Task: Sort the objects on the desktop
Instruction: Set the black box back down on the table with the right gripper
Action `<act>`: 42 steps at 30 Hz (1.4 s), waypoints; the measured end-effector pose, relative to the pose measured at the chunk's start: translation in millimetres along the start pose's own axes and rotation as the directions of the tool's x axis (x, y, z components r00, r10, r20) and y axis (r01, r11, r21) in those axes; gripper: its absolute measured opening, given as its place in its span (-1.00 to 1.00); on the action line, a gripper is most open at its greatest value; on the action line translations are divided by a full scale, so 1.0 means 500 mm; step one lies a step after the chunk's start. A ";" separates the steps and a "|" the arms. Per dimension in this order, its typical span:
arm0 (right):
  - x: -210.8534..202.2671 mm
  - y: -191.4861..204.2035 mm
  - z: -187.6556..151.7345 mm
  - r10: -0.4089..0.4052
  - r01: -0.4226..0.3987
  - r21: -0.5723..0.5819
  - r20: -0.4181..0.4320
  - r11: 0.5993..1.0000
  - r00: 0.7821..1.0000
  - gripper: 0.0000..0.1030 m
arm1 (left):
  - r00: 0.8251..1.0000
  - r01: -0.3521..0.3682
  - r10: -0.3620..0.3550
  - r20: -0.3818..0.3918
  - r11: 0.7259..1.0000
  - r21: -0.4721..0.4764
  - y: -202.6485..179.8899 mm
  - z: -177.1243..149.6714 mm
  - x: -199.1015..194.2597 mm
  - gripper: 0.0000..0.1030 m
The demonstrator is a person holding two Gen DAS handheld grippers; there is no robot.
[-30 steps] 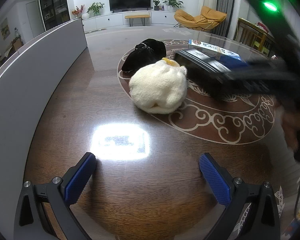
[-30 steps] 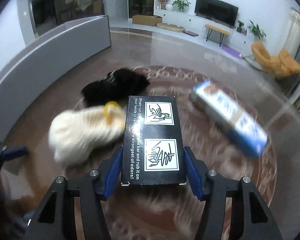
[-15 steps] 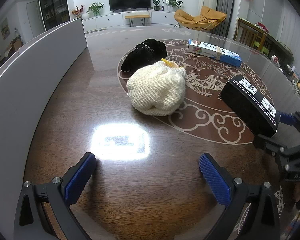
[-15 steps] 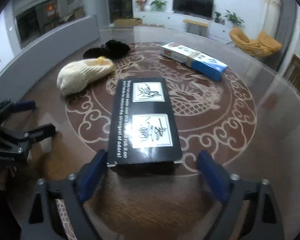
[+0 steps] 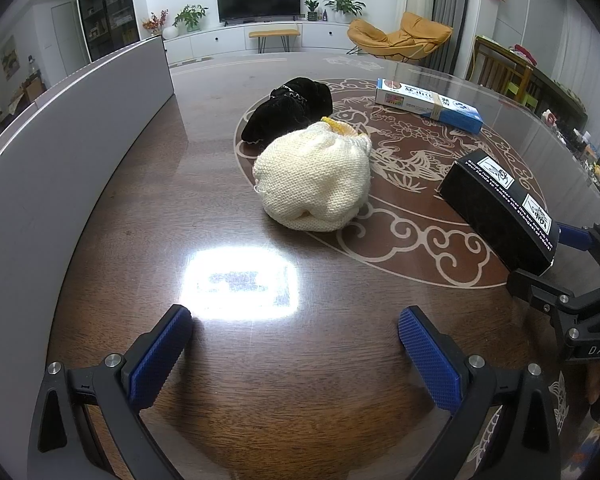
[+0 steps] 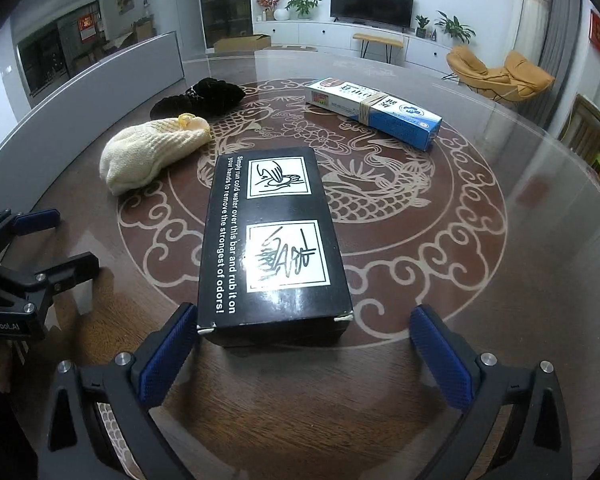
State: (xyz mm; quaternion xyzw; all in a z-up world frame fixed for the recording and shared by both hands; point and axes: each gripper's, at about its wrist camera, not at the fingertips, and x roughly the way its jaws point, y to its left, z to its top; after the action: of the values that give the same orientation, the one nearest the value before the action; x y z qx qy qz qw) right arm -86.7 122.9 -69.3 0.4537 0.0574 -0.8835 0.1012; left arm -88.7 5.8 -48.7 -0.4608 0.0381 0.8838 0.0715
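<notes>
now black box (image 6: 274, 240), between open right tool (image 6: 304, 356)

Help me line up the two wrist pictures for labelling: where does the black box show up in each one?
Left wrist: the black box lies at the right edge, just ahead of the right gripper.
Right wrist: it lies at centre on the table, between the open fingers.
Shared landmark: the cream knitted pouch beside the box in both.

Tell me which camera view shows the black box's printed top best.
The right wrist view: the black box lies straight ahead, both pictograms and the white text facing the camera. The left wrist view catches it obliquely at the right edge, printing foreshortened and hard to read.
</notes>
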 end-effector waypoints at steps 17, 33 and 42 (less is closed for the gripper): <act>0.001 -0.001 0.000 0.000 0.000 0.003 0.000 1.000 1.000 1.00 | 1.000 0.019 -0.019 0.003 1.000 0.012 0.001 -0.004 -0.004 1.00; 0.002 -0.001 0.000 -0.001 0.001 0.005 0.000 1.000 1.000 1.00 | 1.000 0.020 -0.020 0.006 1.000 0.014 0.005 -0.002 0.001 1.00; 0.002 0.000 0.000 -0.001 0.001 0.005 0.000 1.000 1.000 1.00 | 1.000 0.014 -0.014 0.006 1.000 0.009 0.006 -0.001 0.002 1.00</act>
State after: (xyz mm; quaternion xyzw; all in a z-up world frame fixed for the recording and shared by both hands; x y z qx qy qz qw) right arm -87.2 123.0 -70.3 0.4541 0.0553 -0.8837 0.0994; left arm -89.5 2.7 -49.9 -0.4580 0.0387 0.8845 0.0798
